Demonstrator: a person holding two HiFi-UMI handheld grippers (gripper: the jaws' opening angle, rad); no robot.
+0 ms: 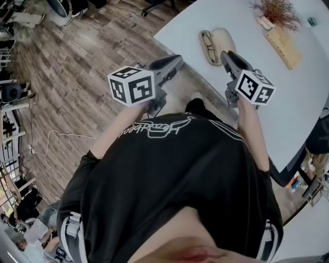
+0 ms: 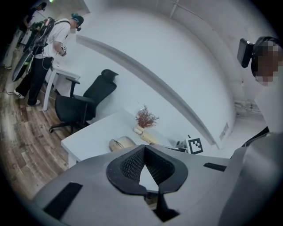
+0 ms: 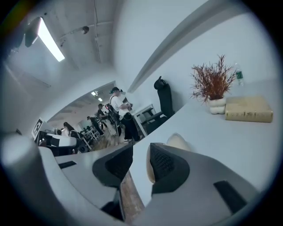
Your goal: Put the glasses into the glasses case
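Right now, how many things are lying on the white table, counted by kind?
Glasses case: 1
Glasses: 1
Plant: 1
Book: 1
Bottle: 1
Total: 5

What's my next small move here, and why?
Probably ease the right gripper forward toward the glasses. Its jaws stand apart and empty, just short of the glasses case, while the left gripper is shut, back at the edge of the table.
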